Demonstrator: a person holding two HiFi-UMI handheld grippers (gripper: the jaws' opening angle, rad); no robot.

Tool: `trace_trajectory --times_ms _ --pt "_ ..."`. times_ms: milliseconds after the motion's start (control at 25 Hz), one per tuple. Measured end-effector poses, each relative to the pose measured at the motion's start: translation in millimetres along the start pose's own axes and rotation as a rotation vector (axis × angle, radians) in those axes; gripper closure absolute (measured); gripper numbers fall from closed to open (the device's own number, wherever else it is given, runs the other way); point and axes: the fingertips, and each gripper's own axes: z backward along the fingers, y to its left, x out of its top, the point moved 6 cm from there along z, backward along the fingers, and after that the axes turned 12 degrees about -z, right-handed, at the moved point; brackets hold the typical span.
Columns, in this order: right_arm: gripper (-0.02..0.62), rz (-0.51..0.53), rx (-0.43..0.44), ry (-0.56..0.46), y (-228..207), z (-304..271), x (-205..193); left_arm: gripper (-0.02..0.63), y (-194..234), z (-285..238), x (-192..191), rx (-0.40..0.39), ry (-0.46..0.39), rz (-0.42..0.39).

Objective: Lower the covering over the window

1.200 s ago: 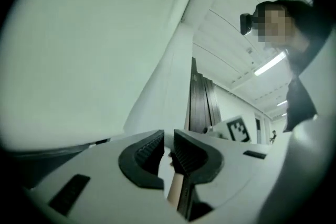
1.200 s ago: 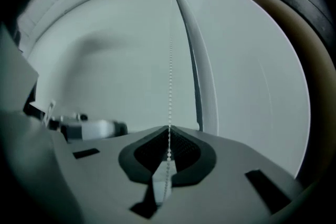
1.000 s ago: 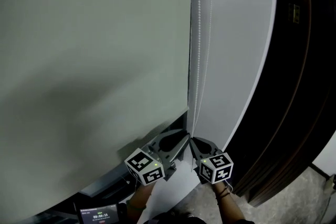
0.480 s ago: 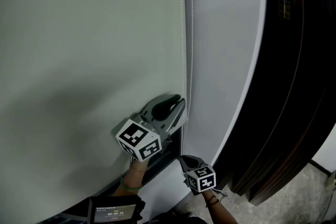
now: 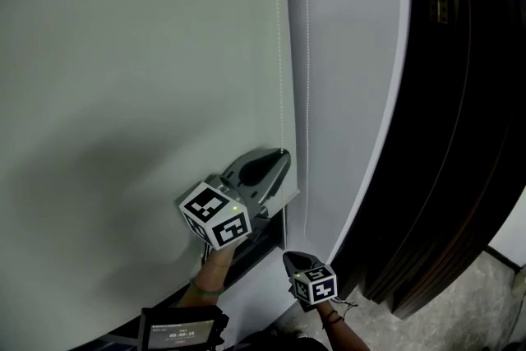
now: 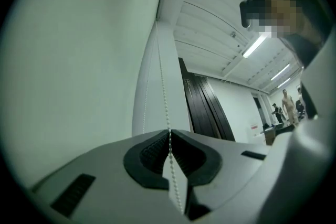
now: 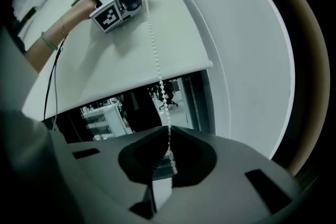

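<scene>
Left claw and right claw pinch bead chain.

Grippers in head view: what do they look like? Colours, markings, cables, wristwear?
The left gripper and right gripper are grey shells tapering to pointed tongs. Each carries a white cube with black square markers: left cube, right cube. The pads are black and ribbed. A green band circles the left wrist, with a thin dark cable beside it; dark cords circle the right wrist.

Bead chain runs off the top edge, upper end unseen. Blind cut off at top and left.
</scene>
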Motion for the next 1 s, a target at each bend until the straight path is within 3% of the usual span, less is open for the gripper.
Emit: trace_trajectory --times_ms 160,320,480,640,800,1000 --pt "0.577 -0.018 0.006 -0.025 1 12 4 0.594 3 8 0 0.053 -0.019 0.004" --pt "0.567 -0.017 -0.023 -0.149 -3 36 33 0.594 6 14 -2 0.082 -0.039 0.014" --pt "0.552 -0.008 0.024 -0.299 8 67 97 0.601 1 20 -22 0.074 0.071 -0.014" --pt "0.551 0.094 0.100 -0.427 33 100 174 0.601 -7 31 -56 0.071 0.095 0.087" --pt "0.548 0.234 0.156 -0.522 70 128 240 0.603 -20 35 -70 0.060 0.123 0.077" --pt "0.517 0.331 0.227 -0.559 105 136 294 0.603 -40 40 -106 0.047 0.206 0.105"
